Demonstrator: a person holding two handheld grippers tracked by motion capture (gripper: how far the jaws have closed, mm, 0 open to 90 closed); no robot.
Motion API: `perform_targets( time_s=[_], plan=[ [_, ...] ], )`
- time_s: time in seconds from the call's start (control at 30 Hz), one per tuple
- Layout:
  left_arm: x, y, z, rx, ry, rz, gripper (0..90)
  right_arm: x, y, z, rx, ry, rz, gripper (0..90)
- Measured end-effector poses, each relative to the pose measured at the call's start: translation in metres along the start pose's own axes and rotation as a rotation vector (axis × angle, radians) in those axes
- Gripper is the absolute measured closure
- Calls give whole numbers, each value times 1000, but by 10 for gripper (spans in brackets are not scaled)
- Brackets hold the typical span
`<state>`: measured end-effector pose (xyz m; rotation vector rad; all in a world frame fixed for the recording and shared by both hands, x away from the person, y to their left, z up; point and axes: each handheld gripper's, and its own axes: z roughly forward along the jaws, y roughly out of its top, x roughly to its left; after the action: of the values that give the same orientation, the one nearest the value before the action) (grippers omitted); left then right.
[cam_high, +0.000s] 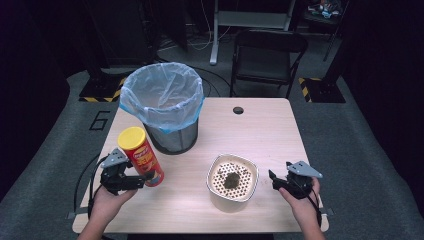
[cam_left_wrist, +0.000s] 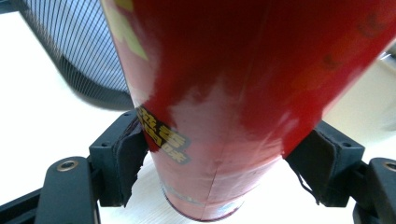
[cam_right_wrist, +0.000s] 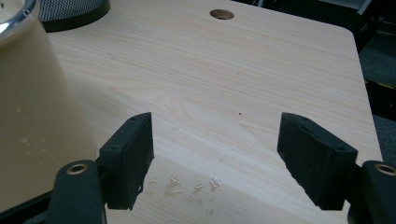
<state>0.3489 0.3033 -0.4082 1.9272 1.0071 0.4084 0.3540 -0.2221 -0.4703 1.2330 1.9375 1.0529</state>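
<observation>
The red chip can with its yellow lid stands tilted at the lower left of the high view, its base gripped between the fingers of the left gripper. Behind it stands a bin lined with a blue bag. At lower right, the right gripper hangs open and empty beside a cream pot on the table.

Open tabletop right of lined mesh bin; cream strainer pot blocking front centre, chip can front left.
</observation>
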Motion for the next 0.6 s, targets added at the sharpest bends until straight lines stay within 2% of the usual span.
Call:
perform_targets(
  time_s=[0.1,0.2,0.27,0.3,0.33,0.4,0.43,0.47,0.53,0.6],
  plan=[
    [-4,16,-9,3,19,39,237,0,-5,3,7,1,5,270],
    [-6,30,-16,-6,20,46,237,-2,-8,5,21,-2,11,270],
    [-9,45,-25,-12,15,57,237,-3,-9,6,23,-9,24,270],
    [-9,45,-25,-12,15,57,237,-3,-10,6,22,-10,21,270],
    [-10,56,-31,-10,15,67,237,-3,-10,6,20,-8,23,270],
    [-11,61,-34,-10,12,71,237,-4,-10,6,22,-9,20,270],
    [-12,71,-40,-14,9,81,237,-4,-11,6,27,-11,23,271],
    [-12,71,-40,-14,9,81,237,-4,-11,6,27,-11,23,271],
    [-12,82,-46,-17,5,88,237,-4,-11,6,27,-9,27,272],
    [-12,98,-55,-17,1,88,237,-5,-12,7,32,-14,31,272]
  ],
)
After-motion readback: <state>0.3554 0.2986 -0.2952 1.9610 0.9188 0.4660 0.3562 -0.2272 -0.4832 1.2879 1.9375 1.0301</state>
